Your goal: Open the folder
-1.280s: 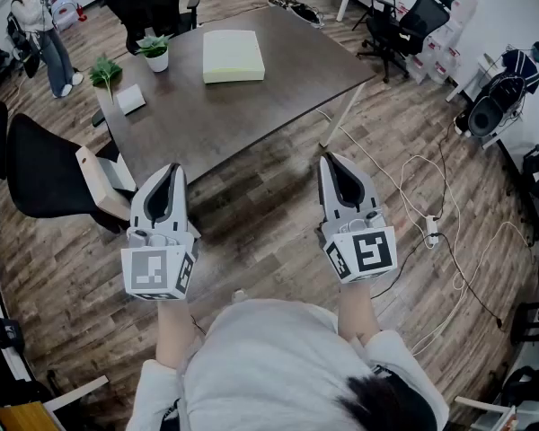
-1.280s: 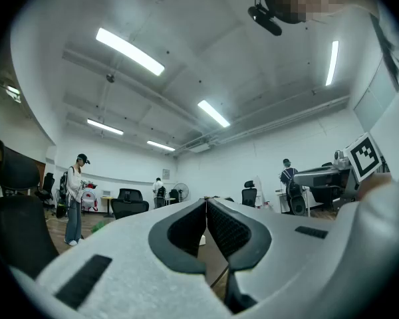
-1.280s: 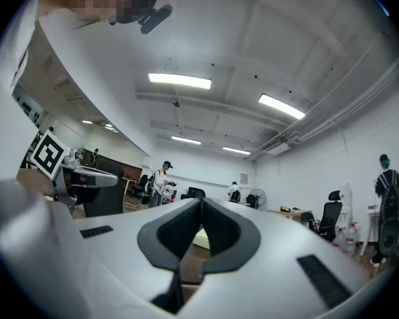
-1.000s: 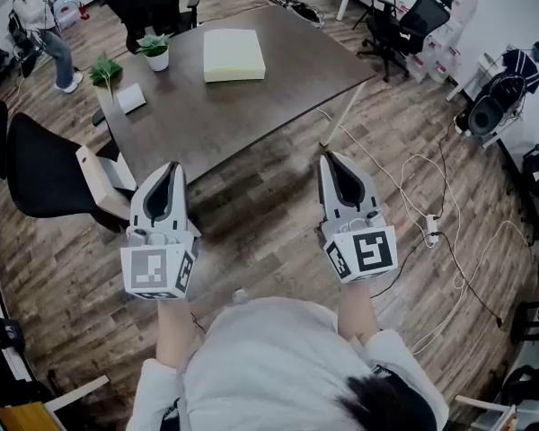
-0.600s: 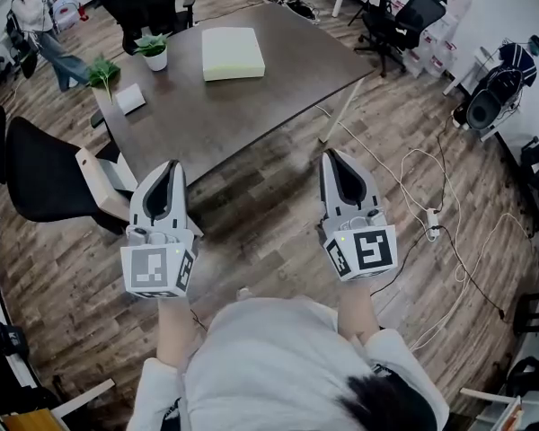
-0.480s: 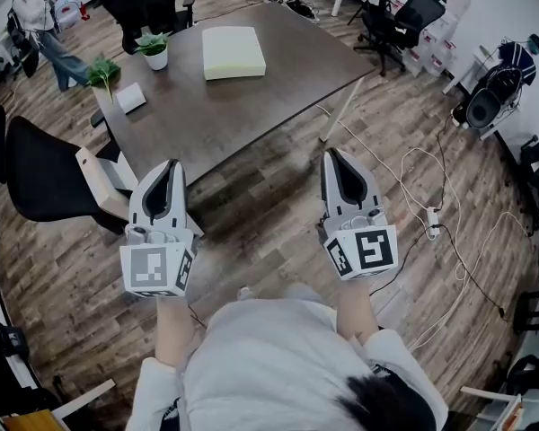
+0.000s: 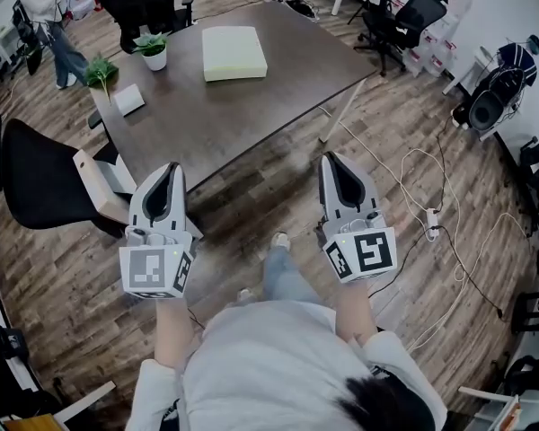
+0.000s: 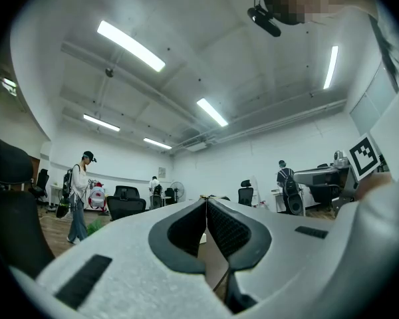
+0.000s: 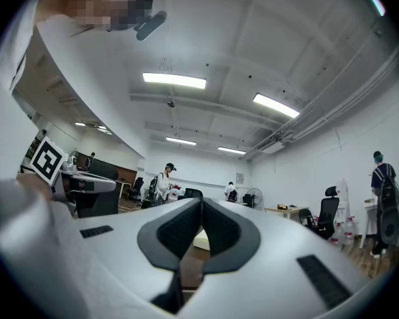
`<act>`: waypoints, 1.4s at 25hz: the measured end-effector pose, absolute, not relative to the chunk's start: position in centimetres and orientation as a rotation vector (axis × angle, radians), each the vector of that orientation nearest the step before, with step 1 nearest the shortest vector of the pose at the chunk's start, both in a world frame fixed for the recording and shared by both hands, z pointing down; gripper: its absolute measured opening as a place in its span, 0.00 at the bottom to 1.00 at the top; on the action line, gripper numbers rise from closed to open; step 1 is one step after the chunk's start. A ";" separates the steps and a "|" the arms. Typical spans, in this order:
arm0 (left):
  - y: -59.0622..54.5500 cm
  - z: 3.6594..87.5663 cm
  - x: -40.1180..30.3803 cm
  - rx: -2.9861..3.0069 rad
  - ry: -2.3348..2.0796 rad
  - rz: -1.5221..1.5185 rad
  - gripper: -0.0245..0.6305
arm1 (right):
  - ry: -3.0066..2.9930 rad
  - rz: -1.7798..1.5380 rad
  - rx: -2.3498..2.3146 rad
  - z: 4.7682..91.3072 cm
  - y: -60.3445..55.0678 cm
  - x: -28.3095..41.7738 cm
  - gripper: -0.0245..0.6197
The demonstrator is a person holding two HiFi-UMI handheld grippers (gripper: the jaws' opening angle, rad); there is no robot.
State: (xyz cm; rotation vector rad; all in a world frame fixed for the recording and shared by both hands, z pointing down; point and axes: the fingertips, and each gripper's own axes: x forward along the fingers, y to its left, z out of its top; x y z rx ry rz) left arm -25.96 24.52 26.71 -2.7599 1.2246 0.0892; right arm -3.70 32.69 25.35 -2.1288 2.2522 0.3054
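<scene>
Closed and empty, the left gripper [image 7: 172,171] and right gripper [image 7: 331,160] are carried level, short of the table [image 7: 225,124]. The pale green folder [image 7: 234,53] lies near its far edge, seemingly beyond reach.

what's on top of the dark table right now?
A closed pale green folder, a potted plant in a white pot and a small white pad near the left corner. The folder's cover hides its contents and the table beneath it.

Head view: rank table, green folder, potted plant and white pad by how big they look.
Largest to smallest: table, folder, then potted plant and white pad, which look about alike, so unranked.
</scene>
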 end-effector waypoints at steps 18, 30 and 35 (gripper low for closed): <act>13.1 24.9 -18.9 -2.709 1.295 0.111 0.05 | 2.323 0.328 -2.008 24.2 19.4 3.4 0.06; 6.7 24.5 -12.6 -2.673 1.326 0.098 0.05 | 2.350 0.328 -1.948 24.1 12.2 9.5 0.06; 5.1 24.1 -9.7 -2.661 1.323 0.107 0.05 | 2.365 0.311 -1.929 24.4 10.5 11.9 0.06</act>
